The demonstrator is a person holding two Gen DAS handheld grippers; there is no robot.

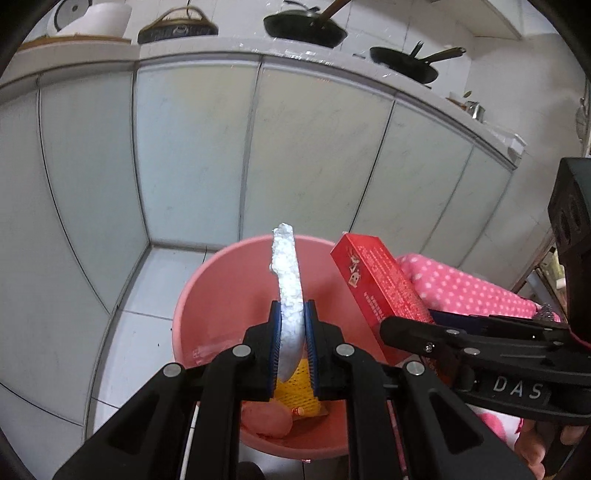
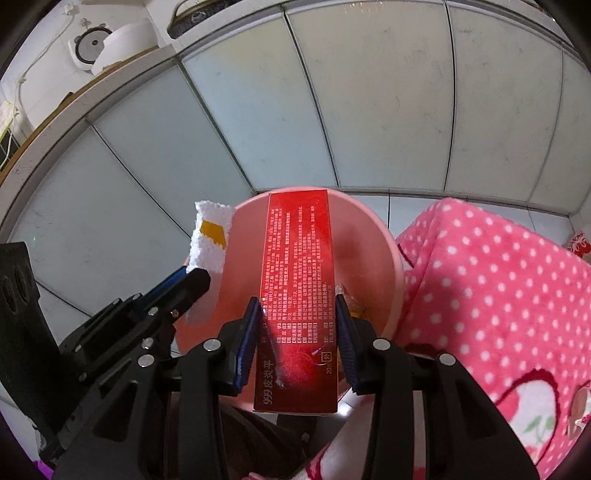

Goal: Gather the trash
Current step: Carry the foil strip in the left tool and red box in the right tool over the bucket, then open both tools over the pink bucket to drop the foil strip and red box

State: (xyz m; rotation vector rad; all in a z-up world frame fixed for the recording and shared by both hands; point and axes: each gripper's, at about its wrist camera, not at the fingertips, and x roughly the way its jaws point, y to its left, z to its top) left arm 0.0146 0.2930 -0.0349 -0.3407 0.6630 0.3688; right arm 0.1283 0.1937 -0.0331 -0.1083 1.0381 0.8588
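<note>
A pink plastic bin (image 1: 221, 295) stands on the tiled floor; it also shows in the right wrist view (image 2: 369, 236). My left gripper (image 1: 293, 332) is shut on a white foam piece (image 1: 286, 280) and holds it over the bin; the foam also shows in the right wrist view (image 2: 210, 240) with a yellow tape patch. My right gripper (image 2: 299, 332) is shut on a red medicine box (image 2: 297, 280) above the bin; the box also shows in the left wrist view (image 1: 376, 280). A yellow foam net (image 1: 295, 387) and pinkish trash lie in the bin.
Pale cabinet doors (image 1: 192, 147) stand close behind the bin. A counter above holds black pans (image 1: 306, 27), a pot and a rice cooker (image 2: 107, 44). A pink polka-dot cloth (image 2: 498, 295) lies right of the bin. White floor tiles (image 1: 140, 332) lie to the left.
</note>
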